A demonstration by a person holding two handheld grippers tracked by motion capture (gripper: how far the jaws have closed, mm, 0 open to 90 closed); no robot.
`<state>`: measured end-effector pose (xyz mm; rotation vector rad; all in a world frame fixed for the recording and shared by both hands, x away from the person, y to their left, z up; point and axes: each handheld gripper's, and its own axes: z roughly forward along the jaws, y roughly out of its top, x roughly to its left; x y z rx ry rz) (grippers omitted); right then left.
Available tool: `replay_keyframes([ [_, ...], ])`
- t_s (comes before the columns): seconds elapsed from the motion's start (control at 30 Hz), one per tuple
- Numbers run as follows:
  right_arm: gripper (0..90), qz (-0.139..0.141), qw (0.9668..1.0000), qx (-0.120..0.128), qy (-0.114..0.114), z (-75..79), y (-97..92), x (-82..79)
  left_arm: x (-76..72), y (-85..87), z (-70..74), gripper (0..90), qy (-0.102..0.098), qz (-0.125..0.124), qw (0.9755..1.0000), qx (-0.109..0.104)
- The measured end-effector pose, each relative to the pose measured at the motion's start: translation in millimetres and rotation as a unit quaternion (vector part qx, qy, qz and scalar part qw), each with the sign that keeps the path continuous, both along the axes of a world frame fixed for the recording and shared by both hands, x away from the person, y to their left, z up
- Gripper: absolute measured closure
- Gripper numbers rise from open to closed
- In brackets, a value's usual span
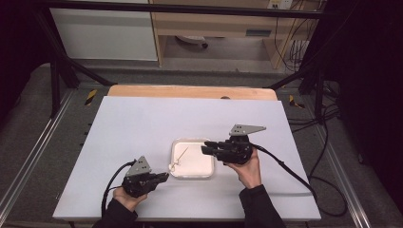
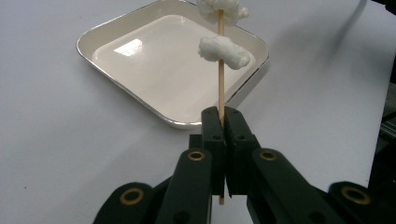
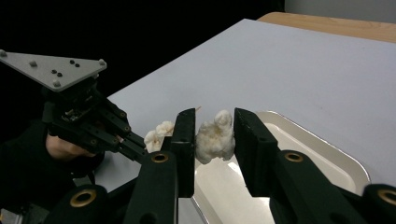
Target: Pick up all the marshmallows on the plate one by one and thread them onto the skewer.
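My left gripper (image 1: pixel 166 175) (image 2: pixel 223 114) is shut on the lower end of a thin wooden skewer (image 2: pixel 221 88) (image 1: pixel 183 152). The skewer slants out over a white square tray (image 1: pixel 197 164) (image 2: pixel 116 29). Two white lumpy pieces (image 2: pixel 223 50) (image 1: pixel 174 166) are threaded on it, one above the other. My right gripper (image 1: pixel 204 148) (image 3: pixel 215 114) hangs over the tray's right edge, shut on another white lumpy piece (image 3: pixel 214 138). In the right gripper view the skewer's pointed tip (image 3: pixel 198 108) shows just behind the left jaw, close to the held piece. The left gripper (image 3: pixel 128 142) is beyond it.
The tray (image 3: pixel 322 137) lies mid-table on a white board (image 1: pixel 142 123). A wooden strip (image 1: pixel 190 91) runs along the far edge. Cables (image 1: pixel 294 173) trail off the right side, and black frame struts (image 1: pixel 66 66) stand at the back corners.
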<state>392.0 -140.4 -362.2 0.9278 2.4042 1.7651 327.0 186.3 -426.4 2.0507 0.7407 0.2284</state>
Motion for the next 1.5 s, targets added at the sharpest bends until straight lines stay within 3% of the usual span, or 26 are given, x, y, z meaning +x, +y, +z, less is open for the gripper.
replay_keyframes([
  [0.27,69.9,0.009,0.9991,0.039,0.017,1.0,1.1,4.4,-2.4,-3.9,1.0,88.5,-0.006,-0.010,0.9999,-0.001],
  [0.63,69.8,0.019,0.9963,0.070,0.046,-8.4,11.1,13.8,-5.0,-7.8,1.6,88.5,-0.013,-0.019,0.9997,0.001],
  [1.5,73.7,0.038,0.9913,0.097,0.080,-26.1,25.4,14.6,-6.6,-10.0,0.6,88.5,-0.020,-0.029,0.9994,-0.002],
])
